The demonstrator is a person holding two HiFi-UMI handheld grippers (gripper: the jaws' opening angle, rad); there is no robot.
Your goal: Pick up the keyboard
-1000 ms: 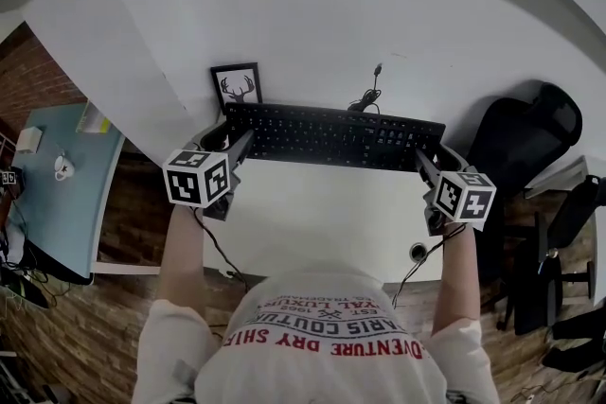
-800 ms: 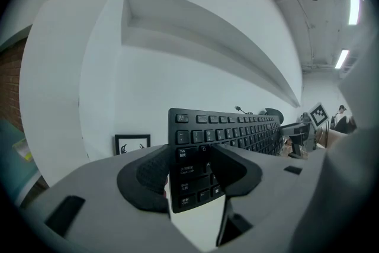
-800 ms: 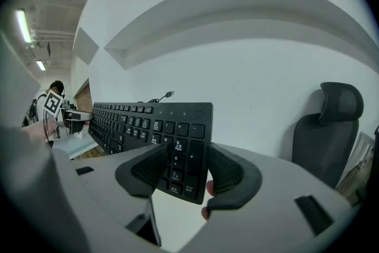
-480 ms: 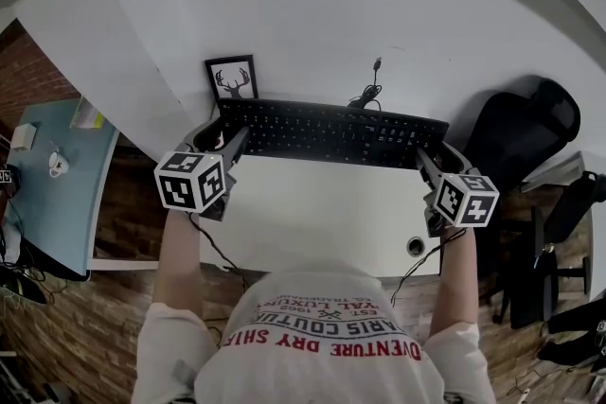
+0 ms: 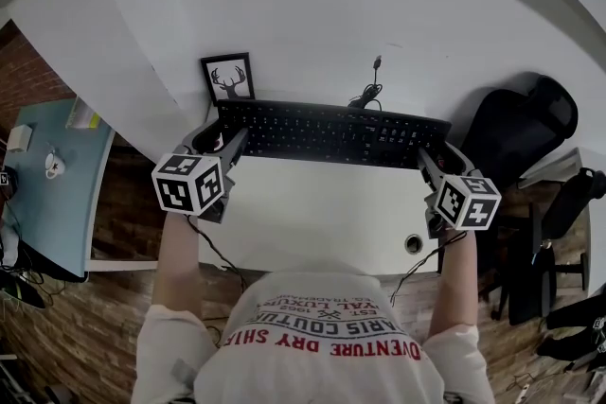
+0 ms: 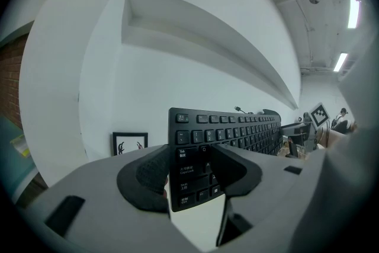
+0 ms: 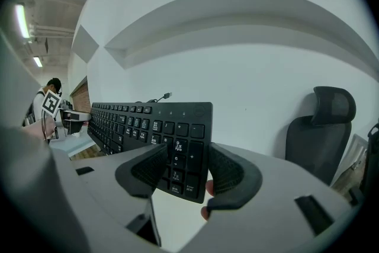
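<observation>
Head view: black keyboard [image 5: 331, 133] spans the middle of the frame, along the far edge of the white desk [image 5: 322, 213], held at both short ends.

- Left gripper [image 5: 228, 141]: at the keyboard's left end. In the left gripper view [image 6: 190, 172] both dark pads are clamped on that end, one pad over the key face and the other behind it.
- Right gripper [image 5: 425, 158]: at the keyboard's right end. In the right gripper view [image 7: 186, 167] the jaws are clenched on the number-pad end in the same way.
- Keyboard attitude: in both gripper views [image 6: 228, 133] [image 7: 142, 121] the key face is tipped up towards the camera, with white desk showing under the lower edge. Whether any part touches the desk cannot be told.
- Keyboard cable [image 5: 367, 96]: coiled just behind the keyboard, right of centre. Its plug points up the frame against the white wall.
- Framed deer picture [image 5: 228, 77]: upper left of the keyboard, leaning at the wall. It also shows at lower left in the left gripper view [image 6: 129, 143].
- Black office chair [image 5: 519, 130]: at the right edge of the head view, beside the desk, and at the right of the right gripper view [image 7: 320, 127].
- Cable hole [image 5: 413, 244]: in the desk, lower right, near the right gripper's marker cube [image 5: 466, 200].
- Teal table [image 5: 57, 203]: far left of the frame, well apart from the desk.
</observation>
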